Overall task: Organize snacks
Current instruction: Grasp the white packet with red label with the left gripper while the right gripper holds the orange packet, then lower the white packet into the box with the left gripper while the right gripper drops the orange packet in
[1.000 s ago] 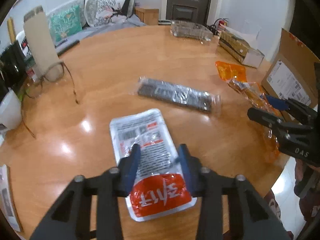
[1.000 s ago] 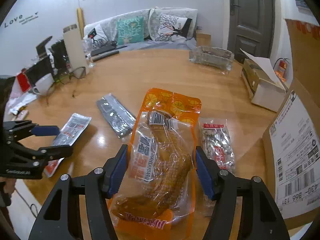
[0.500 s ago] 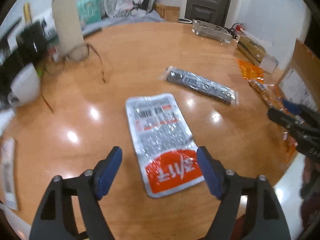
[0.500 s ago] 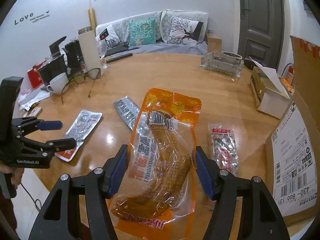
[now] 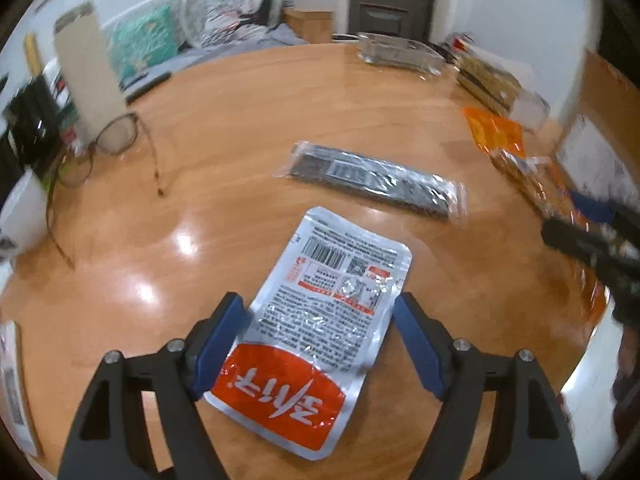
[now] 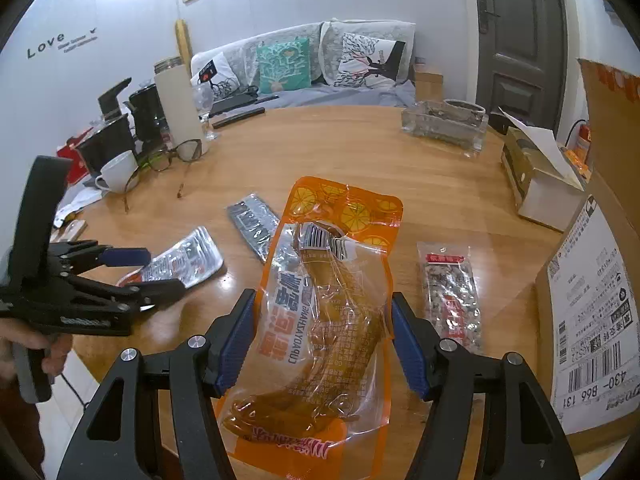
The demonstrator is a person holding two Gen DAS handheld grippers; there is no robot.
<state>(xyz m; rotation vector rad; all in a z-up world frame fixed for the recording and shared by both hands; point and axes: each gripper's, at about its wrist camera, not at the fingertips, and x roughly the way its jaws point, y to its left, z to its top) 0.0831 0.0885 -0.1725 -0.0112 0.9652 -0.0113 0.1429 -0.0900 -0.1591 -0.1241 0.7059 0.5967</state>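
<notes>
A silver pouch with a red band (image 5: 344, 264) lies flat on the round wooden table (image 5: 248, 120). My left gripper (image 5: 318, 304) is open, one blue pad on each side of the pouch's near half. Seen from the right wrist view, the left gripper (image 6: 162, 272) hovers over the same silver pouch (image 6: 188, 256). My right gripper (image 6: 322, 300) is shut on an orange snack pouch (image 6: 332, 320), pads pressing both its long edges. That orange pouch (image 5: 496, 136) and the right gripper (image 5: 560, 216) sit at the table's right edge.
A long black-and-silver pack (image 5: 376, 184) lies mid-table and a small clear pack with a red label (image 6: 450, 292) lies right of the orange pouch. A large cardboard box (image 6: 592, 300) stands at the right. Glasses (image 6: 176, 156), a cup (image 6: 118, 172), a tumbler (image 6: 176, 104) and a glass tray (image 6: 444, 126) ring the far side.
My left gripper's jaws, closed on the silver pouch a second ago, have spread wide and the pouch now rests on the table between them. The right gripper still grips the orange pouch.
</notes>
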